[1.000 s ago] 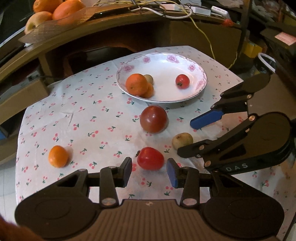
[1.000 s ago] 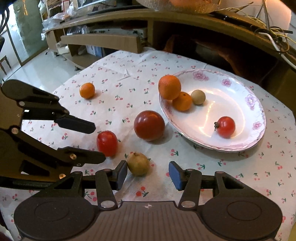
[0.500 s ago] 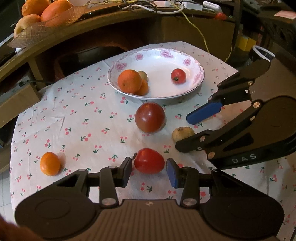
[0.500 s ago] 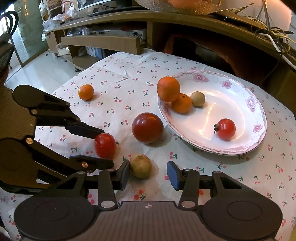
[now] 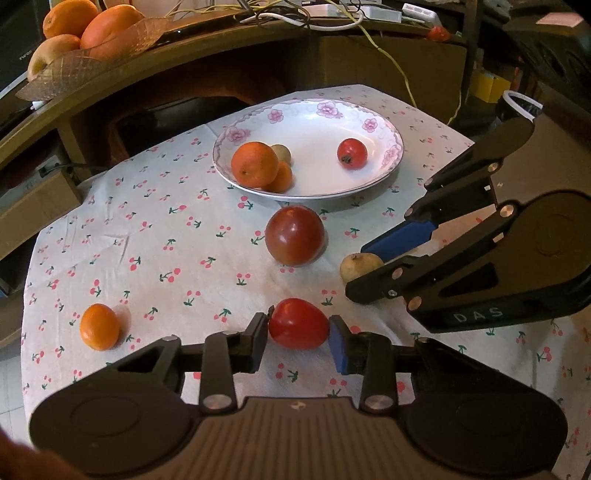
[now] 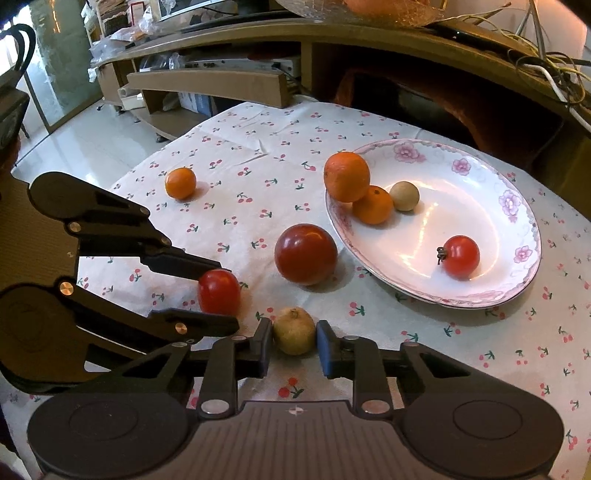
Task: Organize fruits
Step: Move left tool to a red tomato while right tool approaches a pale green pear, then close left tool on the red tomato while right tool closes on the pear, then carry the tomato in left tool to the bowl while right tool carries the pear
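My left gripper (image 5: 298, 338) is shut on a small red tomato (image 5: 298, 324) that rests on the cherry-print cloth. My right gripper (image 6: 294, 341) is shut on a small tan fruit (image 6: 294, 335), also on the cloth. The right gripper shows in the left wrist view (image 5: 364, 271), the left gripper in the right wrist view (image 6: 218, 291). A large dark red tomato (image 5: 294, 235) lies between them and the white floral plate (image 5: 317, 184). The plate holds a big orange (image 5: 255, 164), a small orange, a tan fruit and a red tomato (image 5: 352, 153). A small orange (image 5: 99, 326) lies on the cloth at left.
A curved wooden shelf (image 5: 184, 55) rises behind the table with a basket of oranges (image 5: 88, 26) and cables on top. The table edge drops to the tiled floor (image 6: 74, 144) at left. A low wooden stand (image 6: 207, 85) is beyond it.
Both grippers moved forward and closed: the left jaws now touch the small red tomato, the right jaws now touch the tan fruit. Both were open around them before.
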The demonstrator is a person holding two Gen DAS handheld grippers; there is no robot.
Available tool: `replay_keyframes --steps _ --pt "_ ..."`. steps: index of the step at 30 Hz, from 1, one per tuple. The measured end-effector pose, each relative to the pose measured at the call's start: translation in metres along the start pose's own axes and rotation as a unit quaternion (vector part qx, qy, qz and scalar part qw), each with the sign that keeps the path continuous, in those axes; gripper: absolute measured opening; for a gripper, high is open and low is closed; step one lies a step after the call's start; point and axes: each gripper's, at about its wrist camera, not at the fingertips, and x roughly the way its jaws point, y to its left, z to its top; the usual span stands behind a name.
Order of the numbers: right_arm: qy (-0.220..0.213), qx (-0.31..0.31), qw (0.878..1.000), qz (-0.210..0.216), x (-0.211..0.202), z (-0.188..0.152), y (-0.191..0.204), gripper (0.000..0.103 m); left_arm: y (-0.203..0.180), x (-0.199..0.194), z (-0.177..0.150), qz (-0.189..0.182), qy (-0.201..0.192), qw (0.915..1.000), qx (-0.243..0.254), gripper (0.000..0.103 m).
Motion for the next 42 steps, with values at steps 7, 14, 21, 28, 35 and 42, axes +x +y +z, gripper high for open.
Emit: replay_keyframes --steps 7,14,21,28,35,42 --pt "0.003 0.001 1.000 -0.004 -0.001 0.000 -0.001 0.025 0.002 -0.001 0.000 0.002 -0.001 1.0000 -0.004 0.041" --pt "0.008 0.000 1.000 -0.006 0.001 -0.001 -0.001 0.025 -0.001 0.002 0.000 0.010 0.002 0.9999 0.002 0.042" --pt "0.012 -0.004 1.000 -0.013 0.000 -0.001 0.000 0.025 -0.003 0.002 0.000 0.011 0.003 0.9999 0.002 0.041" --pt "0.010 0.021 1.000 -0.018 -0.006 0.000 -0.011 0.025 -0.003 -0.002 0.011 0.014 -0.010 0.9999 -0.003 0.041" --pt "-0.027 0.052 0.998 -0.038 -0.026 0.009 -0.027 0.025 -0.008 -0.007 0.043 0.022 -0.046 0.9987 -0.005 0.040" --pt "-0.047 0.086 0.992 -0.077 -0.031 0.018 -0.056 0.025 -0.016 0.004 0.078 0.042 -0.062 0.9972 0.007 0.040"
